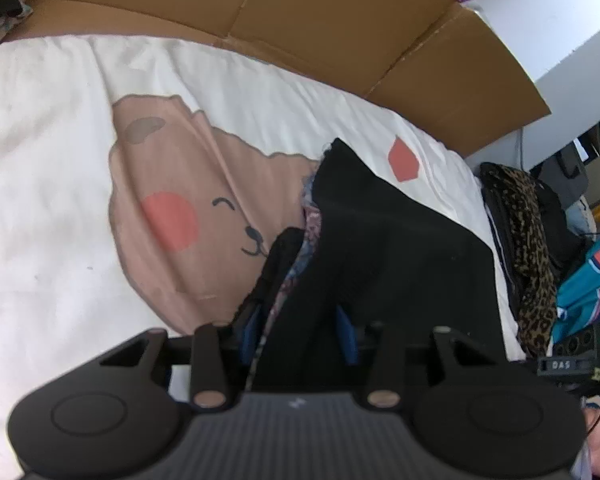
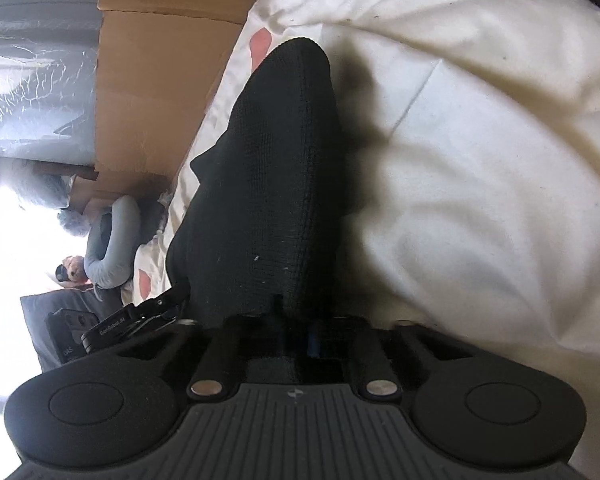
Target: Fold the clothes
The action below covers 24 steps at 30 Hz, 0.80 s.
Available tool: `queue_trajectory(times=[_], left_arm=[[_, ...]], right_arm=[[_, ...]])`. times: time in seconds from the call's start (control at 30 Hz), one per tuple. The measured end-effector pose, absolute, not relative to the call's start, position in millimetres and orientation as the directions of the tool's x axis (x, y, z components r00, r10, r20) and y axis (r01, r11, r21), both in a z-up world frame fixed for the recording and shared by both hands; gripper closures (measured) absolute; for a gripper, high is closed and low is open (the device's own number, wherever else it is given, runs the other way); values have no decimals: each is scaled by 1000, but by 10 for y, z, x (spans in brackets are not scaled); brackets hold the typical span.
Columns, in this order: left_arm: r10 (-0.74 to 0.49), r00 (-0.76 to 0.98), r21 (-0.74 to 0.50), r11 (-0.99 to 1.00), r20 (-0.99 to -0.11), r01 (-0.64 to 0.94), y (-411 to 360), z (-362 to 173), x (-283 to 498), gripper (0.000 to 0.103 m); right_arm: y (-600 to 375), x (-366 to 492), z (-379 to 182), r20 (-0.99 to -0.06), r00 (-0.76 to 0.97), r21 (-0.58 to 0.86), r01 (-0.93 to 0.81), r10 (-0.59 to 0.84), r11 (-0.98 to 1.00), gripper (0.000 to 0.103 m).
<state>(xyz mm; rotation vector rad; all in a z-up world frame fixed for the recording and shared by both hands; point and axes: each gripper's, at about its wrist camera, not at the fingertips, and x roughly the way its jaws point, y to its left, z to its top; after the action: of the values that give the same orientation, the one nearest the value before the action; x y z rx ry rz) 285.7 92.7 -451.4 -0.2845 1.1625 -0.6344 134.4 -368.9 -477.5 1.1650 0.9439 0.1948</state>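
A black knitted garment (image 1: 400, 248) with a patterned lining (image 1: 312, 220) lies bunched on the white bed sheet (image 1: 40, 160), which has a bear print. In the left wrist view my left gripper (image 1: 312, 280) is shut on a thick fold of the garment. One black finger (image 1: 284, 256) shows beside the fold and the other is hidden under it. In the right wrist view the same garment (image 2: 268, 168) rises as a long black ridge out of my right gripper (image 2: 296, 320), which is shut tight on its near end. The cloth covers that gripper's fingers.
Brown cardboard (image 1: 340, 20) stands along the far edge of the bed. A pile with leopard-print (image 1: 528, 240) and teal (image 1: 592, 280) clothes lies at the right. A rumpled white duvet (image 2: 480, 200) fills the right wrist view, with a grey neck pillow (image 2: 112, 240) at its left.
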Motion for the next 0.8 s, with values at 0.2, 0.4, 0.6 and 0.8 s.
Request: queue_trajectory(times=[0.2, 0.4, 0.6, 0.8], left_arm=[[-611, 223, -542, 784, -759, 304, 857, -4536, 2854, 63], [-623, 211, -562, 777, -753, 285, 800, -4532, 2778, 63], [-637, 193, -591, 768, -746, 247, 746, -4538, 2742, 64], [-663, 165, -624, 746, -730, 233, 613, -4538, 2596, 64]], right_arm=[[-3777, 1307, -4583, -544, 617, 834, 322, 568, 449, 97], [-3946, 1329, -4446, -579, 605, 807, 329, 546, 491, 98], [-4044, 1357, -4295, -617, 585, 771, 315, 526, 554, 98], [-4244, 1359, -4189, -645, 580, 746, 339, 498, 573, 98]])
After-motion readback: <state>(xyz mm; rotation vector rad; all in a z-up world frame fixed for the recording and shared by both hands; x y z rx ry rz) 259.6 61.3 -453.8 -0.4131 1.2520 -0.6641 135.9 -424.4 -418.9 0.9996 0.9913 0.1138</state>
